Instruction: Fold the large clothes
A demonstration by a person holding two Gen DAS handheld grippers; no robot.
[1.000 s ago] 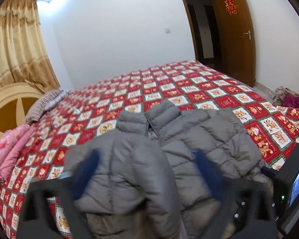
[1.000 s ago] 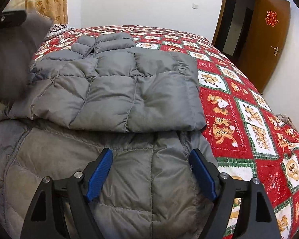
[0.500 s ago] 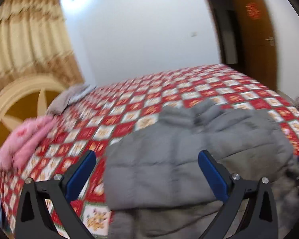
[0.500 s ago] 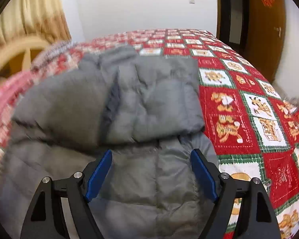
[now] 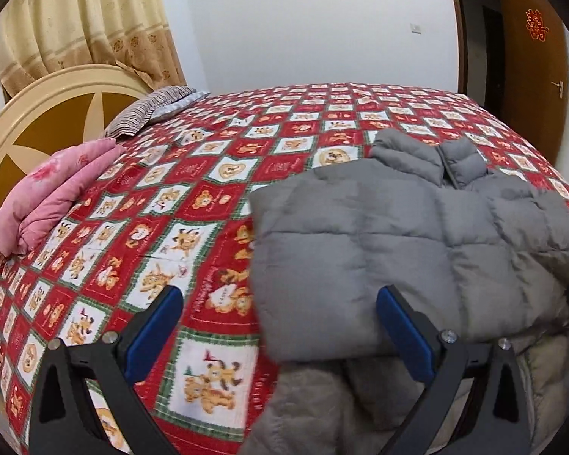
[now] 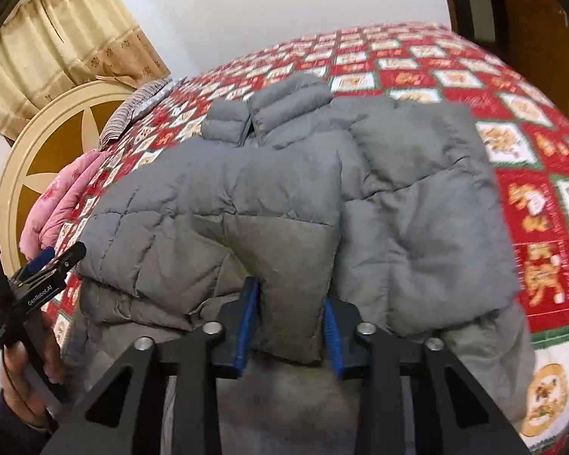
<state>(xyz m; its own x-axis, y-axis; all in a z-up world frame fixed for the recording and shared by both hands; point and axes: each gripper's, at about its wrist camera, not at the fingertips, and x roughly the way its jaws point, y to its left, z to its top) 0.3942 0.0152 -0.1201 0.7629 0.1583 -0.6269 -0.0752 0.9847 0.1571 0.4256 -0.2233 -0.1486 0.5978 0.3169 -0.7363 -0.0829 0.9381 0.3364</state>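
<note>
The padded grey quilted jacket (image 6: 284,197) lies on the red patchwork bed quilt (image 5: 178,204), both sleeves folded across. The right tool (image 6: 288,326) has just been closing and pinches the sleeve cuff at 6 o'clock. The left tool (image 5: 277,330) stands released. Folding the body remains.

free: quilt (image 5: 193,189) left of jacket (image 5: 398,235) | blocked: pink bedding (image 5: 57,189), pillow (image 5: 148,113) by headboard (image 5: 30,121)
</note>
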